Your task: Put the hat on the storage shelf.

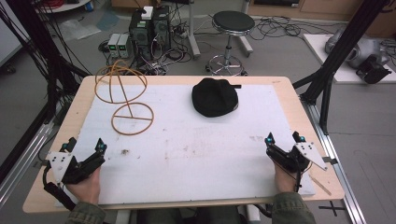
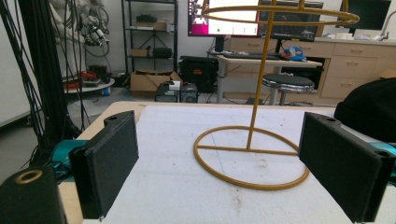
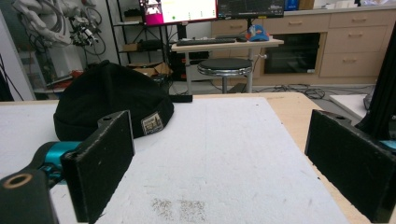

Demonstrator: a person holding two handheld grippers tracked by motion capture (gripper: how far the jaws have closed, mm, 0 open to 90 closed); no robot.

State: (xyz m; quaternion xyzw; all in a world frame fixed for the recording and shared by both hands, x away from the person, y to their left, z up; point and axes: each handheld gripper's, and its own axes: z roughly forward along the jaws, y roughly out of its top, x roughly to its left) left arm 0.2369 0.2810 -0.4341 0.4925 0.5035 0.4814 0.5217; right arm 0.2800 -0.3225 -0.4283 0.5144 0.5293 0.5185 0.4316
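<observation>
Two grippers resting at near table edge, jaws wide, nothing between: left gripper (image 1: 84, 149), right gripper (image 1: 284, 138). Black beanie (image 1: 215, 96) lies ahead-left of right gripper, well apart. We judge it soft, light, floppy; pinch folded cuff near label (image 3: 152, 124). Wire hat stand (image 1: 127, 95) ahead of left gripper

- Ahead of your tongs, past table's far edge: round black stool (image 1: 232, 22) on grey floor (image 1: 280, 51).
- PC towers (image 1: 149, 25) w/ tangled cables left of it.
- Farther back: desk w/ lit monitor (image 3: 180, 10), wood drawer cabinets (image 3: 355, 42).
</observation>
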